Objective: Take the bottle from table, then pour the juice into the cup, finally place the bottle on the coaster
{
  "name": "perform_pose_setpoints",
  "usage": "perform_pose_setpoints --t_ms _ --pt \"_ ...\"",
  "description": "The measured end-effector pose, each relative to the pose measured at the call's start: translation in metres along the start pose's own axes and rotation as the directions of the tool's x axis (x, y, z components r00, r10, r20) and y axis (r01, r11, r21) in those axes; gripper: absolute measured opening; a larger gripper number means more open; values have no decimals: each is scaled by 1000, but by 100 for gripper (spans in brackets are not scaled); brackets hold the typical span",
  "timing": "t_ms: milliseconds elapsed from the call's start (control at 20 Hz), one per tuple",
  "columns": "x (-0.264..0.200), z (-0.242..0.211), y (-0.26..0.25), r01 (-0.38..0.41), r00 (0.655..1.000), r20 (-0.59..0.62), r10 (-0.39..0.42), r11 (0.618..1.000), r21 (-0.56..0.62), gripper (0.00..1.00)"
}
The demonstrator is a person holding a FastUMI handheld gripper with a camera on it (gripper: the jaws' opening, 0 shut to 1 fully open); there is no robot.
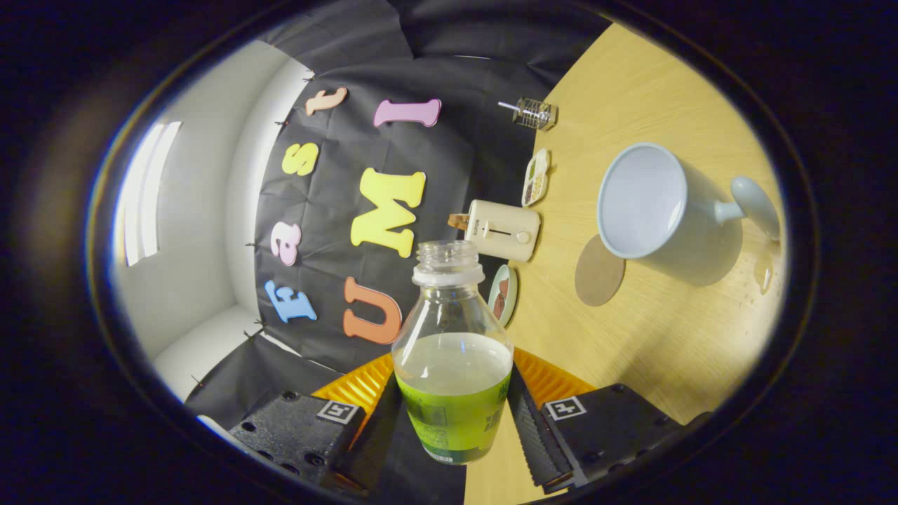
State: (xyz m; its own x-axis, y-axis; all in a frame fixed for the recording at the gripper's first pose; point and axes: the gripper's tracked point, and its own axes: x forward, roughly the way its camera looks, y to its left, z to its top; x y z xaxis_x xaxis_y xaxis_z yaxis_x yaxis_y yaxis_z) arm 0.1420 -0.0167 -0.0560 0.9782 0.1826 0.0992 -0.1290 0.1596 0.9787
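Observation:
My gripper [452, 421] is shut on an uncapped clear bottle [452, 351], both fingers pressing its green-labelled lower body. Pale green juice fills roughly its lower half. The whole view is rolled sideways, so the wooden table [652, 351] stands like a wall beside the bottle. Beyond the fingers a white cup [649, 203] with a handle stands on that table; its inside looks empty. A round brown coaster [598, 272] lies flat just beside the cup's base, between the cup and the bottle's neck.
A cream toaster [504, 229] with a slice in it sits at the table's far edge, near two small dishes of food [536, 177] [503, 293] and a glass jar with a metal part [533, 113]. A wet patch [765, 270] lies beneath the cup's handle.

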Motion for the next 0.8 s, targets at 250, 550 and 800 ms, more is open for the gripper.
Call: perform_pose_setpoints --t_ms 250,550,800 --pt "-6 12 -10 7 1000 20 -9 996 92 81" --pt "-13 32 -13 -8 999 47 -3 973 230 82" --pt "-17 40 -5 -42 998 53 27 950 309 81"
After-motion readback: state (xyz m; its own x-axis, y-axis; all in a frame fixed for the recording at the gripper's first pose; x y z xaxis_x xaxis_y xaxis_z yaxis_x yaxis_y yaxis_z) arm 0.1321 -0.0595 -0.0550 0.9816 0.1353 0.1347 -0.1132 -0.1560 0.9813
